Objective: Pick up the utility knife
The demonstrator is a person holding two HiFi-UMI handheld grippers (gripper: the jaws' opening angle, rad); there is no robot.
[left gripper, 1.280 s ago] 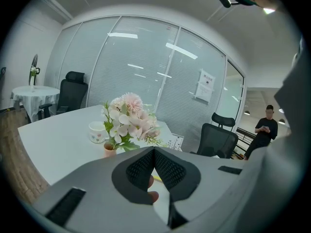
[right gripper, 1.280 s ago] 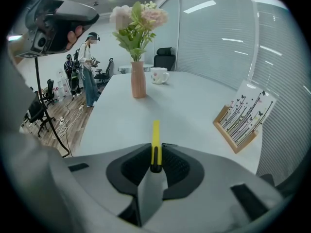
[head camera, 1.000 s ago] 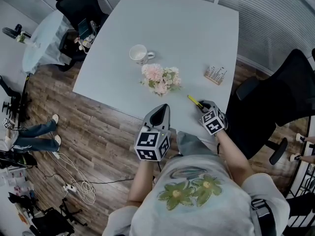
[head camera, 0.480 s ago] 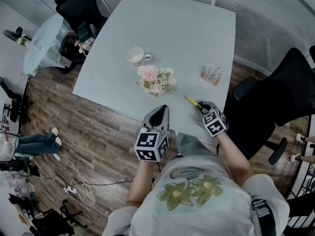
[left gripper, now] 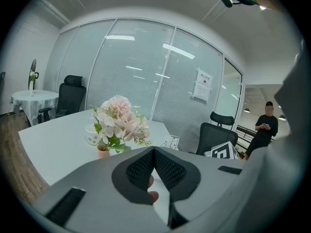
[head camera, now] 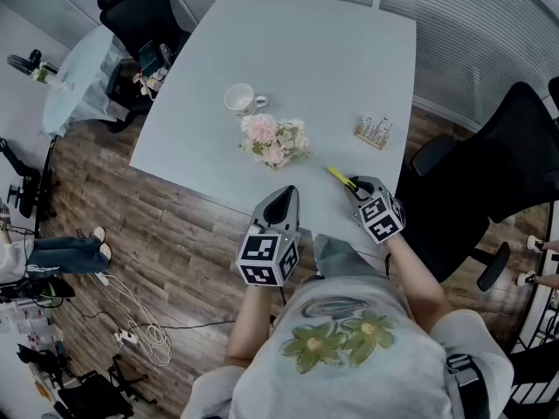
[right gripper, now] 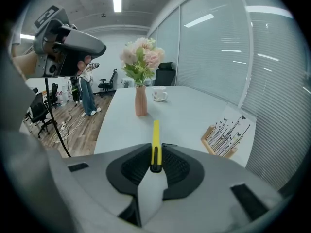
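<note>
The utility knife (right gripper: 155, 139) is a slim yellow bar with a black end. My right gripper (right gripper: 155, 165) is shut on that black end, and the yellow part sticks out ahead over the pale table (right gripper: 184, 113). From the head view, the knife (head camera: 339, 177) juts from the right gripper (head camera: 356, 186) near the table's front right corner, just above the surface. My left gripper (head camera: 291, 190) hovers at the table's front edge with its pads touching and nothing held. In its own view the left gripper (left gripper: 154, 150) is closed tip to tip.
A pink flower bouquet in a small vase (head camera: 273, 140) stands mid-table with a white cup (head camera: 240, 98) behind it. A wooden card holder (head camera: 373, 132) sits at the right edge. Black office chairs (head camera: 489, 173) flank the table. A person (left gripper: 265, 127) stands far off.
My right gripper has risen slightly with the knife still clamped in it. The left gripper has stayed in place.
</note>
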